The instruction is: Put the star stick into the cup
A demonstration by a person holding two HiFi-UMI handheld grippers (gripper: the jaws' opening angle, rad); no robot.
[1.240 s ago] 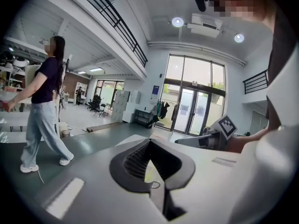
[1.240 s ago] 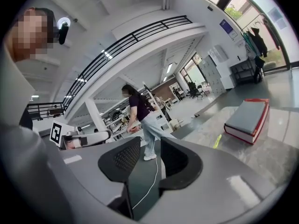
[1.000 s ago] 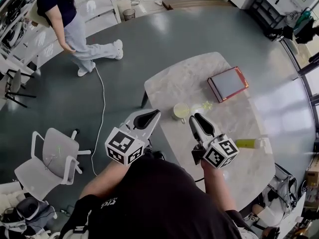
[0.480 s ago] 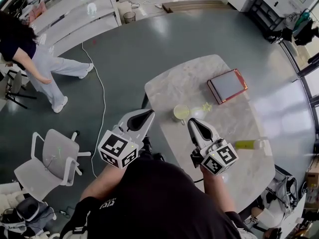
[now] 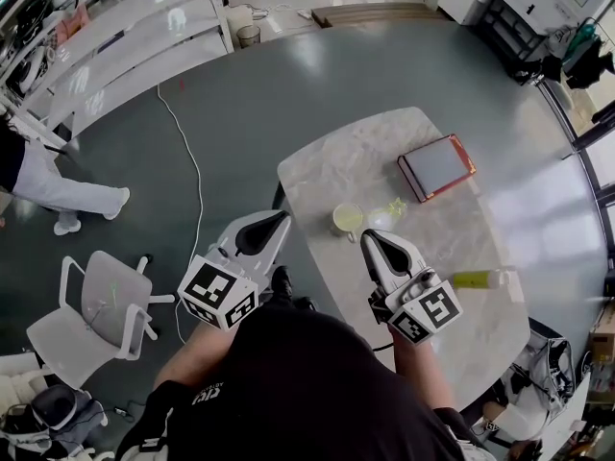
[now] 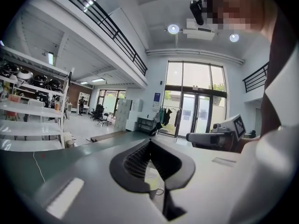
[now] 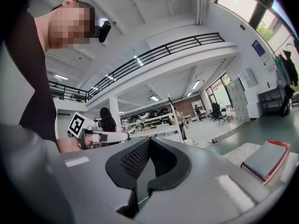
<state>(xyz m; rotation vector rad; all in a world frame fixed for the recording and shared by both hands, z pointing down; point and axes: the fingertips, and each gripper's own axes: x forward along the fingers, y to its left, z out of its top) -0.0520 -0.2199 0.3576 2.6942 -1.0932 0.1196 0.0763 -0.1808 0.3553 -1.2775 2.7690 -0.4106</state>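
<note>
From the head view, a pale stone table point(image 5: 336, 166) stands on a grey floor. A little cup point(image 5: 348, 220) sits on it. The star stick point(image 5: 396, 205) lies flat on the table just beside the cup, not inside it. A flat red-edged pad point(image 5: 437, 165) lies further off, and a yellow-green bottle point(image 5: 478, 279) lies near the person's right side. The left gripper point(image 5: 282, 219) sticks out past the table edge. The right gripper point(image 5: 368, 236) is over the table, near the cup and the star stick. A white chair point(image 5: 101, 305) stands on the floor.

In the left gripper view, the left gripper point(image 6: 149, 143) has its jaws pressed together with nothing in them. The cup point(image 6: 153, 186) peeks out below them.

In the right gripper view, the right gripper point(image 7: 149, 140) has just been closing. Its jaws are together now and hold nothing. The red-edged pad point(image 7: 264, 160) lies off to the side.
</note>
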